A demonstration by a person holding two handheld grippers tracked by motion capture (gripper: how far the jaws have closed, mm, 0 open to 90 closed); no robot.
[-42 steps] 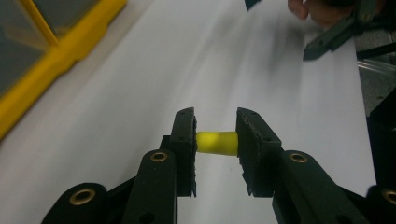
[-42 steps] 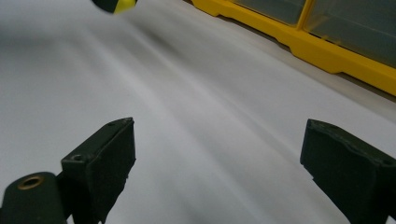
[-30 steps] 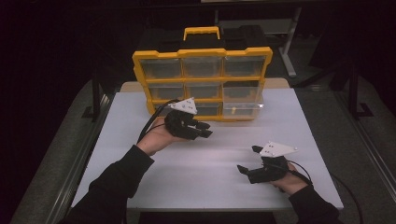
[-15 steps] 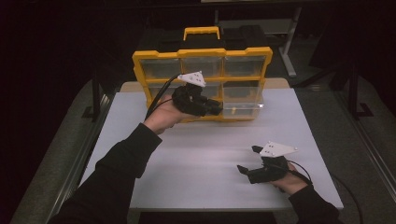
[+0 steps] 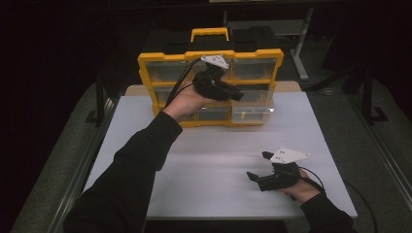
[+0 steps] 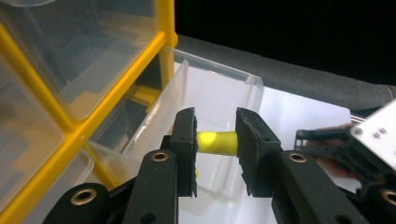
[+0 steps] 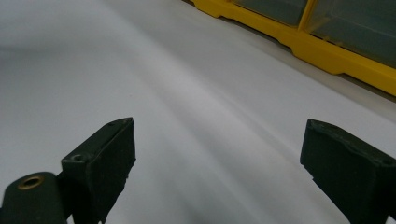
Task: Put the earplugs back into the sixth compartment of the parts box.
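Observation:
A yellow organiser case [image 5: 145, 77] with clear drawers stands upright at the back of the white table [image 5: 194, 160]. Its bottom right drawer [image 5: 250, 112] is pulled out. My left gripper [image 5: 235, 93] is raised in front of the case, above that open drawer [image 6: 219, 93]. Its jaws are shut on a small yellow cylinder [image 6: 215, 143], held crosswise between the pads. My right gripper [image 5: 257, 166] rests low near the table's front right, open, with bare table between its pads [image 7: 100, 149].
The case has a yellow carry handle [image 5: 210, 33] on top and several shut drawers. The case's yellow base [image 7: 299, 44] lies ahead of the right gripper. A dark frame and grey floor surround the table.
My left gripper has risen and moved back and to the right, from the table in front of the case up to the case's middle row. The right gripper has stayed put.

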